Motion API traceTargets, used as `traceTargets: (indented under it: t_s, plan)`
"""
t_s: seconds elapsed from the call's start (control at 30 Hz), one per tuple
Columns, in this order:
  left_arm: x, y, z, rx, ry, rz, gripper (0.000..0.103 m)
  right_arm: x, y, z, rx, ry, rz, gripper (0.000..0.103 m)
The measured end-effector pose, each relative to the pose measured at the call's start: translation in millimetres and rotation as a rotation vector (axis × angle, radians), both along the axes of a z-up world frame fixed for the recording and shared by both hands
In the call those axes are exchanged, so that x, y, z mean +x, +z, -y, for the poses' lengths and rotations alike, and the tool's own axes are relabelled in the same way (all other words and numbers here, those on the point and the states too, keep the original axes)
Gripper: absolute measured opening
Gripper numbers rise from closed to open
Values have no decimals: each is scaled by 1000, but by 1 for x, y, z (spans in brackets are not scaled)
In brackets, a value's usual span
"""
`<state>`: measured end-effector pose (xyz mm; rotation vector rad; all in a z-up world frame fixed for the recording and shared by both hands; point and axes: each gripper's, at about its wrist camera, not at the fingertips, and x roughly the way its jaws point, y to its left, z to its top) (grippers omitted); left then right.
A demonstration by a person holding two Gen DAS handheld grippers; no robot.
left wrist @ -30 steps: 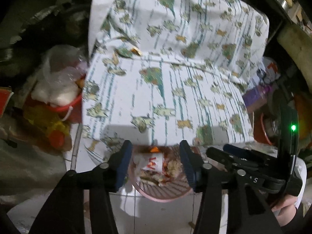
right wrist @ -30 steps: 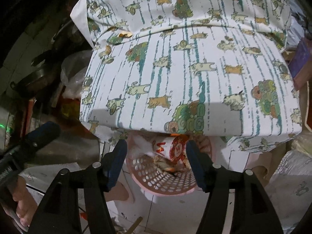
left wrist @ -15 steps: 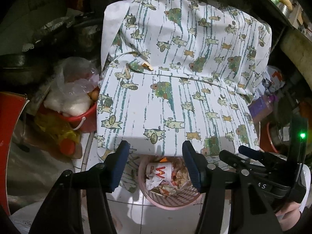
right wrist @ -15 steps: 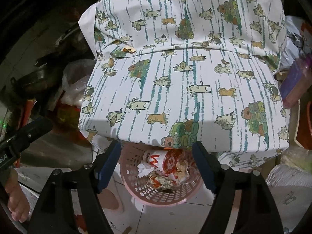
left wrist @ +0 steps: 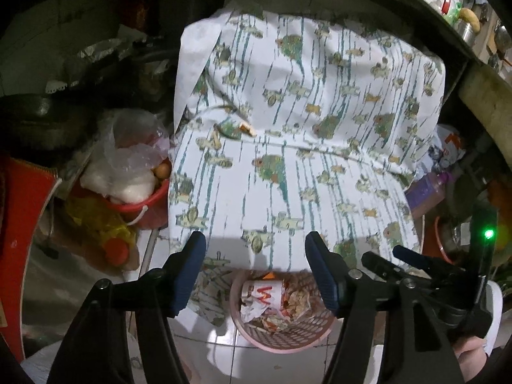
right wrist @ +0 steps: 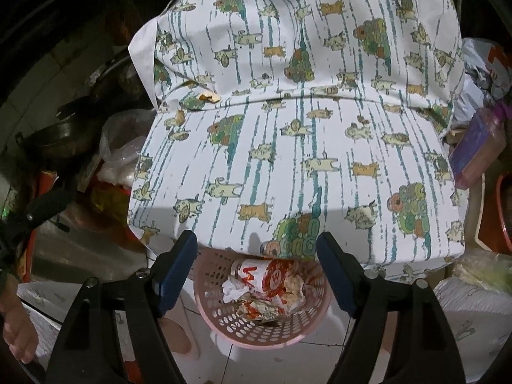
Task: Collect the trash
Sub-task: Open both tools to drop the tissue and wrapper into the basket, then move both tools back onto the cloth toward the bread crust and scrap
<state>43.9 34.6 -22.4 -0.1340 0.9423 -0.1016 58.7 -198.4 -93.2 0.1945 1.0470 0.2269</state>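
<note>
Hovering over a pink perforated basket (right wrist: pixel 262 326) at lower centre, left gripper (left wrist: pixel 254 268) opening wide and empty, right gripper (right wrist: pixel 256 264) wide, nothing held, trash inside: paper cup (right wrist: pixel 260 276) with red "W" and round red logo, crumpled wrappers (right wrist: pixel 265 307), cartoon-print cloth (right wrist: pixel 304 147) above.

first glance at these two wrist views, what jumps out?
The white animal-print cloth draped over the table fills most of both views. Below its near edge, on the tiled floor, sits a pink perforated basket holding a red-and-white paper cup and crumpled wrappers. A few food scraps lie on the cloth at far left.
</note>
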Motion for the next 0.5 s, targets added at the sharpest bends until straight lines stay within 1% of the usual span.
traceTargets:
  t_s: [0.07, 0.17, 0.2, 0.3, 0.4, 0.5]
  plan:
    - [4, 12, -1, 2, 10, 24, 78, 3, 8, 2, 6, 3, 10, 76]
    - [14, 37, -4, 13, 36, 72, 82, 11, 25, 6, 31, 4, 37, 77]
    - [17, 45, -6, 13, 39, 86, 85, 14, 30, 7, 35, -2, 47, 77]
    - [34, 66, -9, 30, 50, 121, 85, 27, 49, 12, 42, -16, 81, 78]
    - [56, 84, -14, 48, 57, 148, 86, 49, 71, 16, 46, -15, 98, 79]
    - [78, 96, -21, 87, 89, 195, 90, 73, 95, 26, 107, -28, 107, 79]
